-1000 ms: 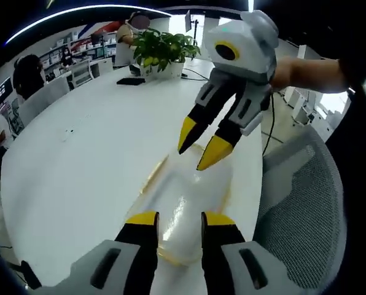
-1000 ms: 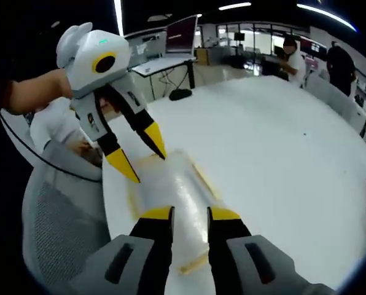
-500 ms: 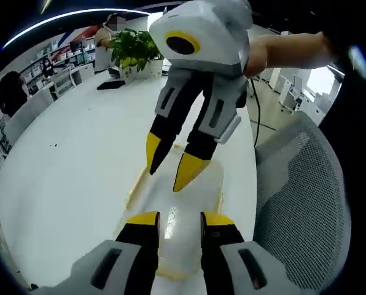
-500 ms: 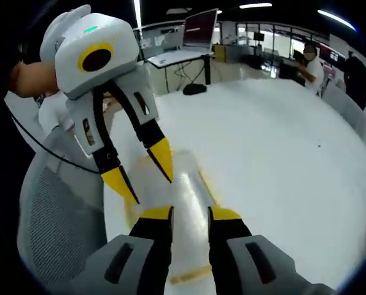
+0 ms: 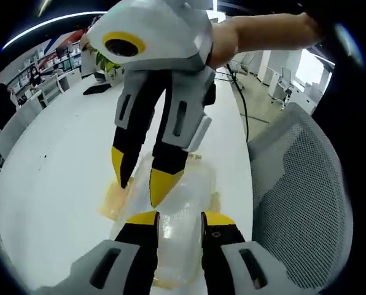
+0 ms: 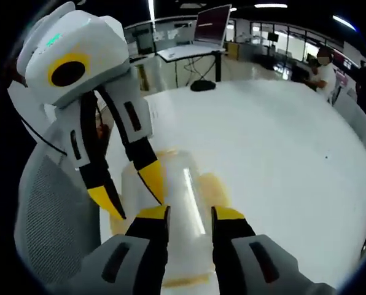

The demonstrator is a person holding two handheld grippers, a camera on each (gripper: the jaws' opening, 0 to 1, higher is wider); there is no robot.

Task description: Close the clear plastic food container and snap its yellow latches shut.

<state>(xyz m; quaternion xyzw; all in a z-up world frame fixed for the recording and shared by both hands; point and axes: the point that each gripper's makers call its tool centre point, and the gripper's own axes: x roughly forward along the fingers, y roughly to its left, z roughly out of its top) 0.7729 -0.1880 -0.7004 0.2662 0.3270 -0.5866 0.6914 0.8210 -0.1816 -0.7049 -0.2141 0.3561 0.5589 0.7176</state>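
Since a second ago both grippers have closed in over the container [image 5: 182,212], and each now looms larger in the other's view. In the left gripper view the left gripper [image 5: 178,219] sits at bottom centre, jaws parted over the clear lid; the right gripper [image 5: 141,181] reaches down from the upper centre, tips spread, just above the lid's far end. In the right gripper view the container [image 6: 182,196] lies at lower centre on the white table [image 6: 275,160]. Holding from opposite ends likely steadies the lid for pressing. A yellow latch [image 5: 113,200] shows at left centre. No readable writing.
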